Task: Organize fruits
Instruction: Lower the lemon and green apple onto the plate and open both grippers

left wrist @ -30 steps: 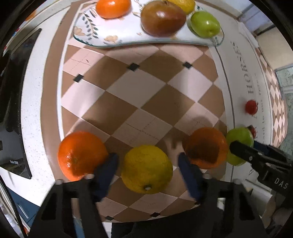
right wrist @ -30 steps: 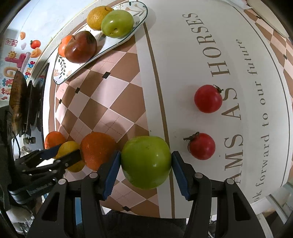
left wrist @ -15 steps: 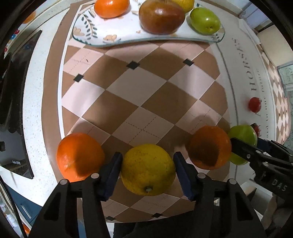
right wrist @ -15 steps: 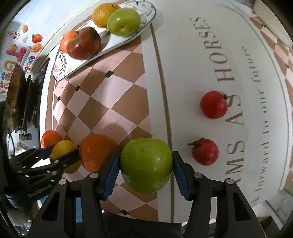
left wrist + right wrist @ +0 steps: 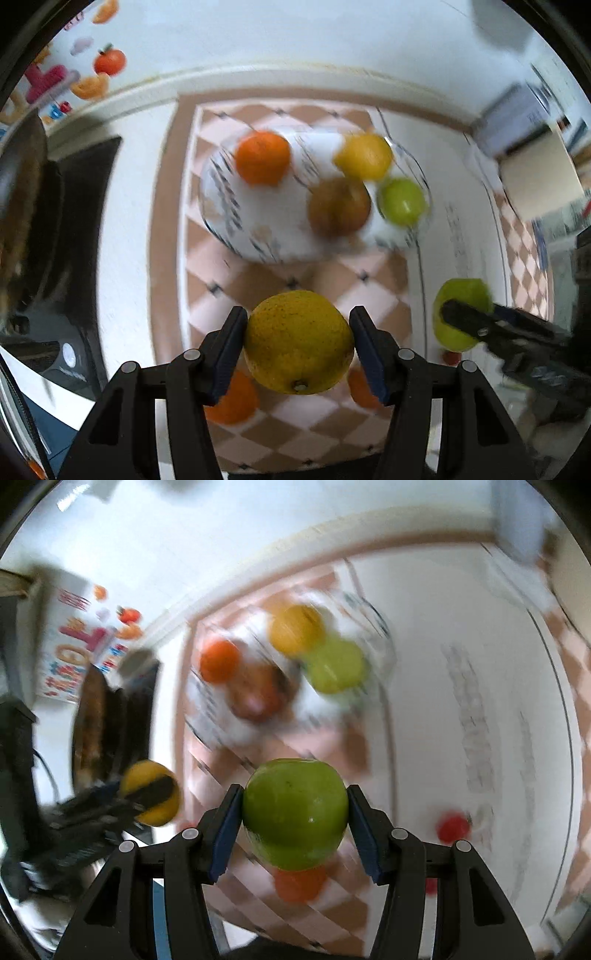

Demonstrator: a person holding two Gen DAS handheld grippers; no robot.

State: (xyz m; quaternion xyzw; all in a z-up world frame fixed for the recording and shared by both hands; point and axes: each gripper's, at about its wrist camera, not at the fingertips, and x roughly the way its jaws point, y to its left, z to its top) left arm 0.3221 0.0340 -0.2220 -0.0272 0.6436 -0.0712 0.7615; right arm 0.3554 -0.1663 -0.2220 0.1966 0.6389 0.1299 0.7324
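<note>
My left gripper [image 5: 298, 345] is shut on a yellow citrus fruit [image 5: 298, 341] and holds it above the table. My right gripper [image 5: 293, 821] is shut on a green apple [image 5: 294, 812], also lifted; the apple also shows in the left wrist view [image 5: 461, 314]. Ahead stands the white patterned plate [image 5: 236, 214] with an orange [image 5: 263, 158], a yellow fruit [image 5: 364, 157], a dark red apple [image 5: 339, 206] and a green apple [image 5: 402, 202]. Two oranges [image 5: 232, 400] [image 5: 364, 387] lie on the table below the left gripper. The view is blurred by motion.
Small red fruits [image 5: 452, 827] lie on the white lettered part of the cloth at right. A dark appliance [image 5: 70, 206] stands at the left edge. A wall with fruit stickers [image 5: 107, 62] is behind the plate.
Both grippers have risen from the table with their fruits and tilted up toward the plate. The left jaws closed on the yellow fruit. The two oranges stayed on the table.
</note>
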